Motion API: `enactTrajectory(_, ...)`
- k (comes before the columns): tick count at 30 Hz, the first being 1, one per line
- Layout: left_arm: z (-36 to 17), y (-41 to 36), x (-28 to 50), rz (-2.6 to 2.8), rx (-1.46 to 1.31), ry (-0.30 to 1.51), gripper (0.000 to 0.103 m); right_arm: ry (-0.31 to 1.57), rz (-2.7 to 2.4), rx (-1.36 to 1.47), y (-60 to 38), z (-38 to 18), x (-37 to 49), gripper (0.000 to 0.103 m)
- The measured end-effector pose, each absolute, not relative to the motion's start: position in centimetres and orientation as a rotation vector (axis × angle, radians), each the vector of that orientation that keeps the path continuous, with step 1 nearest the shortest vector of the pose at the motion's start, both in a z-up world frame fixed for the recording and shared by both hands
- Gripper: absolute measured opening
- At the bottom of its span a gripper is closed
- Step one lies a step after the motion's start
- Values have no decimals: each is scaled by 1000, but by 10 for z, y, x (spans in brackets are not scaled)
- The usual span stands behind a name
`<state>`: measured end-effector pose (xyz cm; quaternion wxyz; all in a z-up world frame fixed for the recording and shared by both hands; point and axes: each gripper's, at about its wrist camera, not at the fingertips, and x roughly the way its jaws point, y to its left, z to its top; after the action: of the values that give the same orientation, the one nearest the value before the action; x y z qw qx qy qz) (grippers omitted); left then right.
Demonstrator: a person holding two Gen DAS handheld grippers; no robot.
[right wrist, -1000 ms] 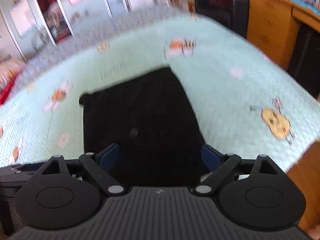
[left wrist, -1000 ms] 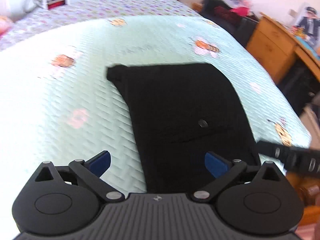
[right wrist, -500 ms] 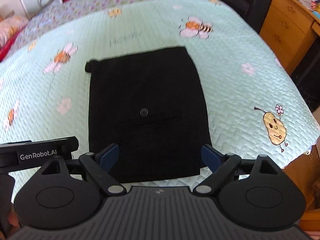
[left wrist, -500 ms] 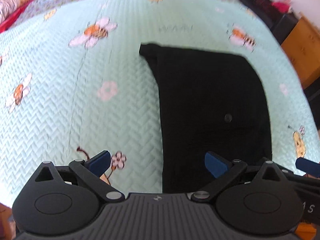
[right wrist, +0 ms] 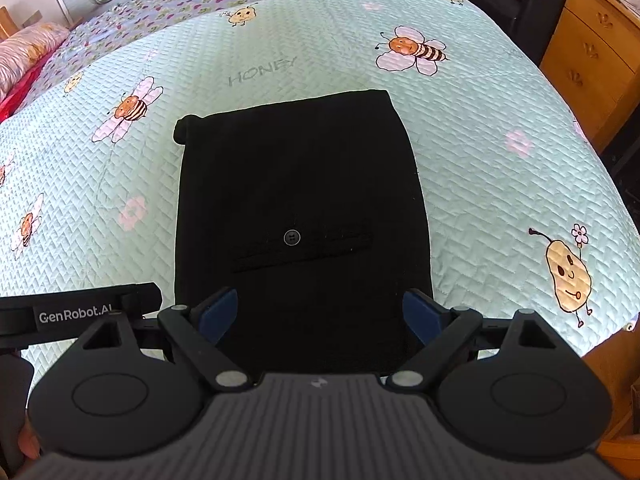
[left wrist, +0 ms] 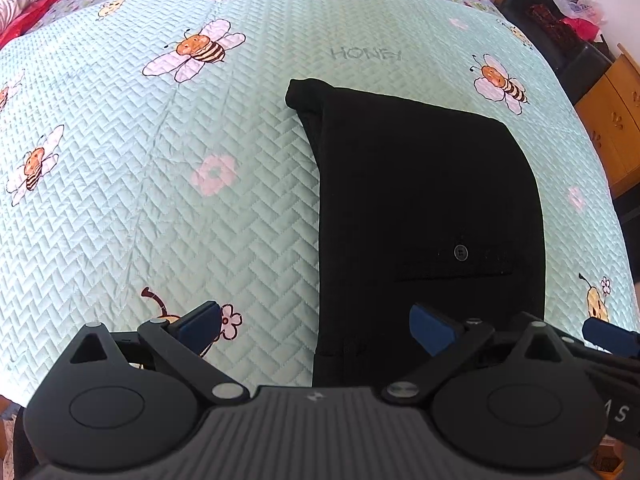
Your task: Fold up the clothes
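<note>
1. Black trousers (right wrist: pixel 304 216): folded into a neat oblong, lying flat on the mint quilt (left wrist: pixel 160 200) near its front edge. A buttoned back pocket (right wrist: pixel 292 237) faces up; a small rolled corner sticks out at the far left. Compared with a second ago the garment has not shifted or changed shape; only its place in each view has, and the blur of the earlier pictures has gone.
2. Right gripper (right wrist: pixel 320 312): jaws spread wide, nothing between the blue pads, poised above the near end of the trousers without visible contact. Its view has swung from off to one side to nearly square over the garment.
3. Left gripper (left wrist: pixel 316 326): jaws likewise spread, empty, straddling the left edge of the trousers, one pad over quilt, the other over cloth. More of the quilt to the left now shows than a second ago.
4. Reading: both tools are free and lined up side by side at the near hem. Judged, the last fold is laid and either a further fold from this end or a lift-away comes next.
5. Surround: wooden drawers (right wrist: pixel 592 40) to the right; patterned bedding beyond.
</note>
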<state>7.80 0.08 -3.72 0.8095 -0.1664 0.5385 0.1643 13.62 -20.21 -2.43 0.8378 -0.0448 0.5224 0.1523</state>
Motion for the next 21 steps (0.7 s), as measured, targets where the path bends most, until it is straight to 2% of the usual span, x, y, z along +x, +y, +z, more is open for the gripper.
enactTrajectory(21,-43,4,84,357,-348,1159,103,1116,318,-104,-196,-31,143,91)
